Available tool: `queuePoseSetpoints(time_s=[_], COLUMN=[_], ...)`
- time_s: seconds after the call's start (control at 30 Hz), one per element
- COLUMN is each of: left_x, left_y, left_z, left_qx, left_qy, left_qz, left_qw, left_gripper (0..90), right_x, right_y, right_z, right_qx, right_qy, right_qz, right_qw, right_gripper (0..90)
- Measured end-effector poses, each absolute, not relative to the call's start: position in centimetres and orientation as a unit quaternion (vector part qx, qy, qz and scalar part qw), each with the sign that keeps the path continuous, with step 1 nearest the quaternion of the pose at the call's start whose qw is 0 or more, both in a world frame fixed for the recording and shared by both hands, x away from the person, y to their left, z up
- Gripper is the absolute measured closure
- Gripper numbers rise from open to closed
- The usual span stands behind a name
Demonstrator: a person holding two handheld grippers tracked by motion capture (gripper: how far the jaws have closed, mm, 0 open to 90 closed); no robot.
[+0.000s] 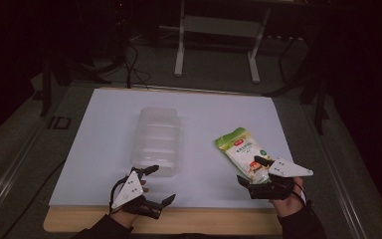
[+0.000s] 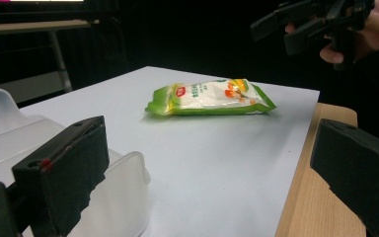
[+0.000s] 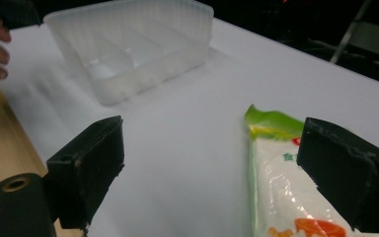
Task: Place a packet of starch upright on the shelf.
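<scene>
The white sheet is covering most of the wooden table and is carrying both things. The clear plastic container is lying on the left half of the sheet, with its long side running away from the person, and it is standing open side up with ribs inside. The green and white food packet is lying flat on the right half, well apart from the container, with its green end pointing away from the person. The left gripper is being held at the near edge of the sheet, just beside the near end of the container; its jaws are standing wide apart and are holding nothing. In the left gripper view one jaw is sitting in front of the container's corner, but I cannot tell if it is touching it, and the other jaw is over the wooden edge, while the packet is lying farther off between them. The right gripper is hanging at the near end of the packet, its jaws also spread wide and gripping nothing. In the right gripper view one jaw is standing above the packet and the other over bare sheet, so the packet is lying under one jaw and not between the two
</scene>
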State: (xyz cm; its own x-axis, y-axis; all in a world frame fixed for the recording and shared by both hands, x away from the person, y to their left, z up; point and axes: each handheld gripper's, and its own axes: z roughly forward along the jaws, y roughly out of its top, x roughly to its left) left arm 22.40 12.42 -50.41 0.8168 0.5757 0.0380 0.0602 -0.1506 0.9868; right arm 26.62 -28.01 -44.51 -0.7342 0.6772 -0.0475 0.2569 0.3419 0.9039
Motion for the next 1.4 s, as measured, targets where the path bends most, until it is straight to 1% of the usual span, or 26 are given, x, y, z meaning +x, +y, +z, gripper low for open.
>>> queuePoseSetpoints(time_s=[0.07, 0.23, 0.43, 0.73, 0.8, 1.0, 1.07, 1.27, 1.4], left_x=[22.4, 22.4, 22.4, 22.3, 22.3, 22.4, 22.4, 22.4, 22.4], left_y=[12.4, 12.4, 12.4, 12.3, 12.3, 12.4, 12.4, 12.4, 12.4], left_z=[-50.4, -50.4, -50.4, -50.4, -50.4, -50.5, -50.4, -50.5, -50.5], left_qx=[0.729, 0.729, 0.729, 0.732, 0.732, 0.732, 0.732, 0.733, 0.734], left_qy=[0.218, 0.217, 0.217, 0.214, 0.214, 0.216, 0.216, 0.215, 0.215], left_qz=[0.209, 0.21, 0.206, 0.205, 0.205, 0.202, 0.202, 0.201, 0.2], left_qw=[0.615, 0.615, 0.615, 0.613, 0.613, 0.614, 0.614, 0.613, 0.613], left_gripper=[1.8, 1.8, 1.8, 1.8, 1.8, 1.8, 1.8, 1.8, 1.8], right_x=[26.7, 27.0, 27.7, 29.5, 30.5, 32.2, 33.1, 34.7, 36.3], right_y=[-28.1, -28.2, -28.6, -29.5, -29.9, -30.3, -30.5, -30.7, -31.2], right_z=[-44.0, -42.7, -41.6, -39.9, -39.5, -39.2, -39.2, -39.7, -40.5], right_qx=[0.3, 0.305, 0.305, 0.306, 0.308, 0.312, 0.317, 0.326, 0.336], right_qy=[0.787, 0.778, 0.771, 0.764, 0.763, 0.764, 0.766, 0.771, 0.771], right_qz=[0.499, 0.501, 0.511, 0.516, 0.517, 0.508, 0.505, 0.493, 0.493], right_qw=[0.203, 0.226, 0.226, 0.235, 0.236, 0.246, 0.241, 0.237, 0.222], right_gripper=[10.8, 10.7, 10.7, 10.8, 10.8, 10.9, 13.5, 13.8, 14.1])
